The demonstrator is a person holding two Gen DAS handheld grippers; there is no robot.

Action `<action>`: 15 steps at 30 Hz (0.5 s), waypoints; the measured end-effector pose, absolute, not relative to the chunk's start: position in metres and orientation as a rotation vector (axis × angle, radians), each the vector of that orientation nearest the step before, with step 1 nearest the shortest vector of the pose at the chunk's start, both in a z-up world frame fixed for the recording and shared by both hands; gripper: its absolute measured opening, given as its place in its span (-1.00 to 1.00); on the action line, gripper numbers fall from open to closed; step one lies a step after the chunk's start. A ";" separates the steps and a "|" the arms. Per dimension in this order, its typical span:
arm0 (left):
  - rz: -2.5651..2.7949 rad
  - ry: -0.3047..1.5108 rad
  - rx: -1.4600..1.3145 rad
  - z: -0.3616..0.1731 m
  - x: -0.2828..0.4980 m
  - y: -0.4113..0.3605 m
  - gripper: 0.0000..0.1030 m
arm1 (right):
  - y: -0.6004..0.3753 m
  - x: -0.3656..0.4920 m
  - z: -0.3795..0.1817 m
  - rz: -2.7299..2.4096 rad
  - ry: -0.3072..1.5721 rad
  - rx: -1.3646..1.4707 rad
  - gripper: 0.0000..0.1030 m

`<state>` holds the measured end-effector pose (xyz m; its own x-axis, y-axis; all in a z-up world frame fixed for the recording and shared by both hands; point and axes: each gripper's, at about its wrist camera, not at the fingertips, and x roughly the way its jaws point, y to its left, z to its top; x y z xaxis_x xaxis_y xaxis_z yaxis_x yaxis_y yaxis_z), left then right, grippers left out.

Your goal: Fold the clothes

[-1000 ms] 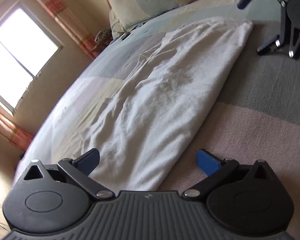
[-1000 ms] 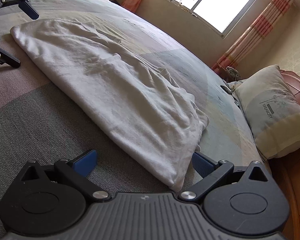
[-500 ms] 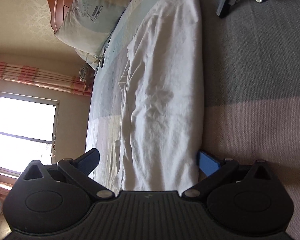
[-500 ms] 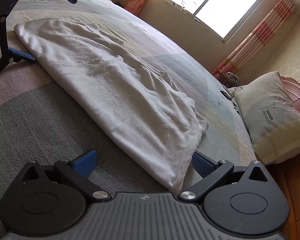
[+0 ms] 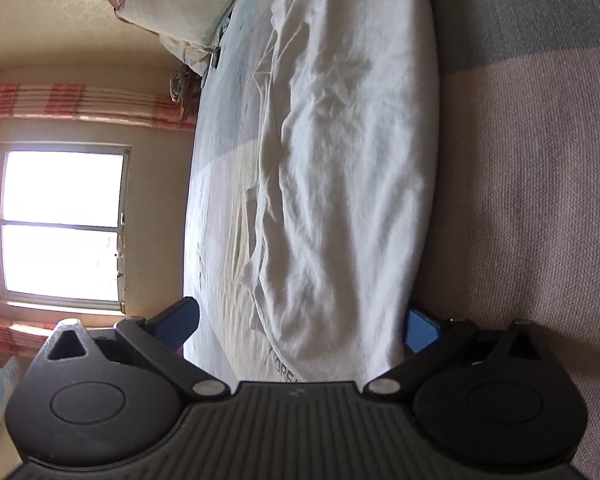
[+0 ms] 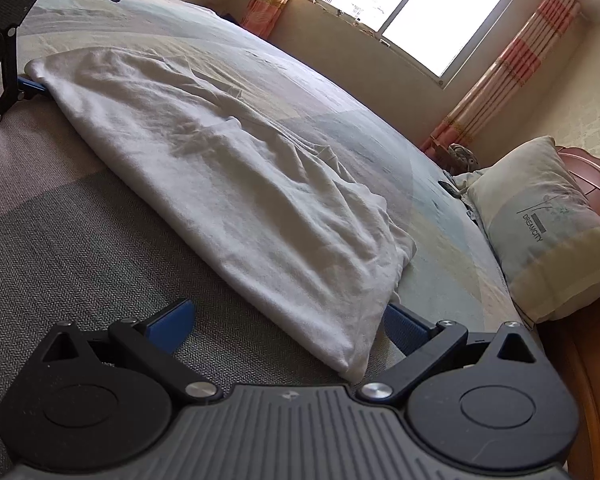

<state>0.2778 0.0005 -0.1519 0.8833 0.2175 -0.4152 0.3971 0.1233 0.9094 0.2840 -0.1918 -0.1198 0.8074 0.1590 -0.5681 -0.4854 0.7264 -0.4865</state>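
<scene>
**Left wrist view: both tongs spread wide at the two ends of the folded white garment**

Left wrist camera is rolled on its side, so the window [image 5: 62,224] stands at the left and the bed runs up the frame. The left tongs [image 5: 300,326] are released, blue pads wide apart, and the near end of the white garment [image 5: 352,168] lies between them; the right-hand pad [image 5: 420,330] sits just beside the cloth's folded edge, partly tucked behind it. Printed letters show on the cloth right at the tool's body.

From the right wrist camera, the right tongs [image 6: 288,326] are likewise released, straddling the near corner of the white garment [image 6: 228,184], with one pad [image 6: 172,324] over the grey blanket [image 6: 80,248] and the other at the cloth's far side. The garment lies as a long, wrinkled, folded strip across the bed, on the line where the grey-and-mauve blanket meets the pale bed sheet [image 6: 300,100]. At its far end the left tongs [image 6: 66,34] appear, one blue finger touching the cloth's corner, the other raised above the bed.

Beyond the garment a pillow [image 6: 540,224] printed DREAMCITY rests against a wooden headboard [image 6: 592,168]. Striped curtains [image 6: 512,60] flank the window.
</scene>
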 end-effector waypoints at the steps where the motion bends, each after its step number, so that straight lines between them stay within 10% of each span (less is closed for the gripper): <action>1: -0.148 0.491 1.467 -0.152 0.281 -0.008 0.99 | -0.192 0.285 -0.119 0.375 0.530 -0.662 1.00; 15: -0.091 0.521 1.462 -0.156 0.315 -0.005 0.99 | -0.189 0.284 -0.115 0.382 0.537 -0.690 1.00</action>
